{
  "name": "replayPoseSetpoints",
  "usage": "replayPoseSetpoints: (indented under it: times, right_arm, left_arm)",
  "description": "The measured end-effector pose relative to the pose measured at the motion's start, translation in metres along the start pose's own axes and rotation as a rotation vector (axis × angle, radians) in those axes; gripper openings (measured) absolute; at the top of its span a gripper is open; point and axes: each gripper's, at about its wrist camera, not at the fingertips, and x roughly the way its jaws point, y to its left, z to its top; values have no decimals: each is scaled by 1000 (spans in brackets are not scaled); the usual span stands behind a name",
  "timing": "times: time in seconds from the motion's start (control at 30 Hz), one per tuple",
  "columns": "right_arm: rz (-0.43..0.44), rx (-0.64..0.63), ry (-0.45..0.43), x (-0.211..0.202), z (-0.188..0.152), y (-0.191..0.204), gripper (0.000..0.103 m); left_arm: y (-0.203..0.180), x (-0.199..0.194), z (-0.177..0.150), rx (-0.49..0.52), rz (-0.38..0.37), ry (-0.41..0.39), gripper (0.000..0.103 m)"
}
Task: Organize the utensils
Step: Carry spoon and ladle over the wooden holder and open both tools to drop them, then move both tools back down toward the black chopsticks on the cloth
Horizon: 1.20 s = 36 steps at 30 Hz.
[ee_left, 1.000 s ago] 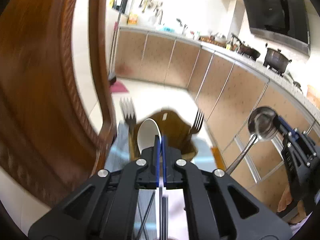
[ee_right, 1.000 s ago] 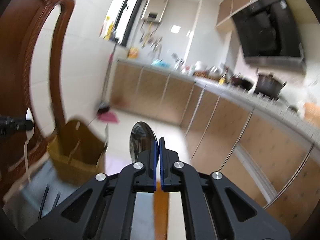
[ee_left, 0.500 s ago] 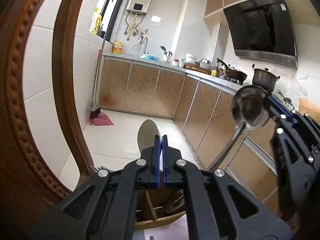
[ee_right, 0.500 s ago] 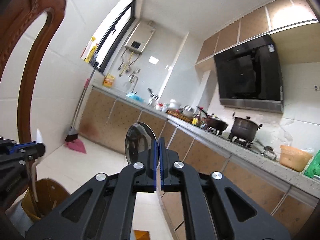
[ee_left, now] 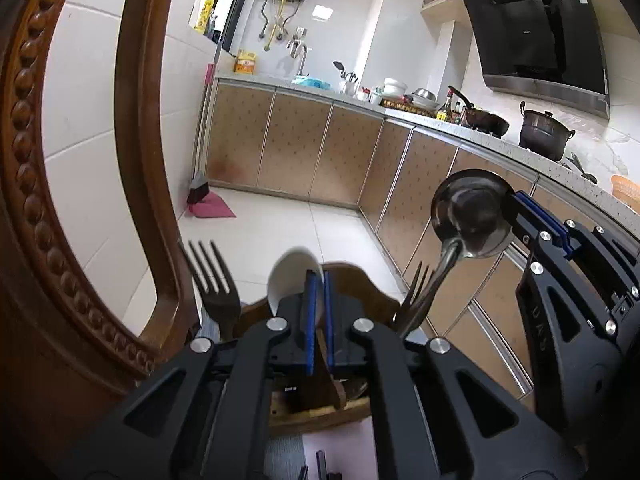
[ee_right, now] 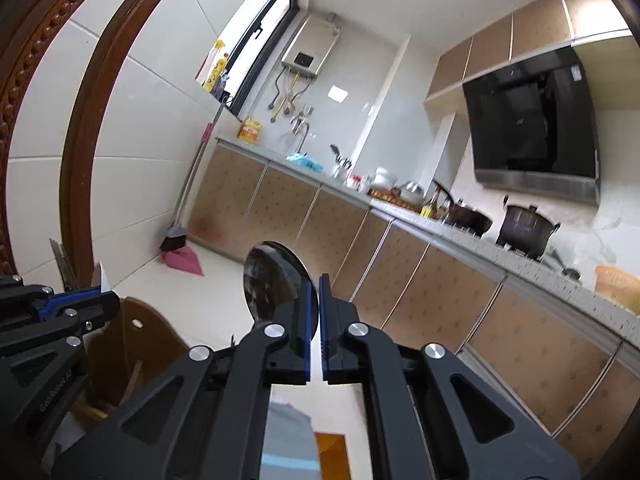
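A brown wooden utensil holder (ee_left: 360, 284) stands just ahead of my left gripper (ee_left: 318, 320); two dark forks (ee_left: 212, 280) stand in it. A white spoon (ee_left: 290, 276) stands in the holder beside the left jaws, which are slightly apart. A steel spoon (ee_left: 470, 216) stands with its handle down in the holder; my right gripper (ee_right: 314, 328) has its jaws slightly parted beside the bowl (ee_right: 276, 280). The holder shows at lower left in the right wrist view (ee_right: 136, 344).
A carved wooden chair back (ee_left: 140, 160) rises close on the left. Kitchen cabinets (ee_left: 300, 148) and a counter with pots (ee_left: 544, 136) run along the back and right. A broom (ee_left: 200, 184) leans at the wall.
Both grippers have lowered toward the holder, and both pairs of jaws have parted a little. The white spoon and the steel spoon now stand in the holder.
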Motion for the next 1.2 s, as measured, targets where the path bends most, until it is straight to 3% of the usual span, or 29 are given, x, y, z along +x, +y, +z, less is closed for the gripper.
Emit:
replayPoseSetpoints:
  times: [0.03,0.1,0.17,0.33,0.47,0.57,0.67,0.9,1.07,1.13,1.2]
  right_arm:
    - [11,8,11,0,-1,0,8]
    - [44,41,39,-5,-1,-9,27]
    - [86,73,57,-12,-1,-16,41]
    - [166,145,99,-46,-5,-44,47]
    - [223,220,84,-85,-10,-68,67]
    - [252,209,97,-89,-6,-69,67]
    - [263,221,108,-87,-4,-72,67]
    - [294,333,180,-89,-12,-92,67]
    - [360,340,358,-97,-70,-69,67]
    - [404,323,471,-91,-101,-45,67]
    - [464,300,625,-78,-137,-11,58]
  left_arm:
    - [0,-2,0,-1,1,0,13]
    - [4,-14,-4,-7,3,-8,32]
    - [4,-25,-7,-9,2,-9,40]
    - [3,-61,-36,-32,64,57,46]
    - [-1,-77,-85,-44,96,161,47]
    - [-4,-77,-120,-76,89,244,47]
    - [-3,-82,-143,-117,65,278,47]
    - [-5,-95,-171,-91,162,312,47]
    - [-7,-115,-193,-90,256,344,47]
    - [-10,-121,-204,-62,283,362,49]
    - [-11,-126,-215,-38,298,379,50]
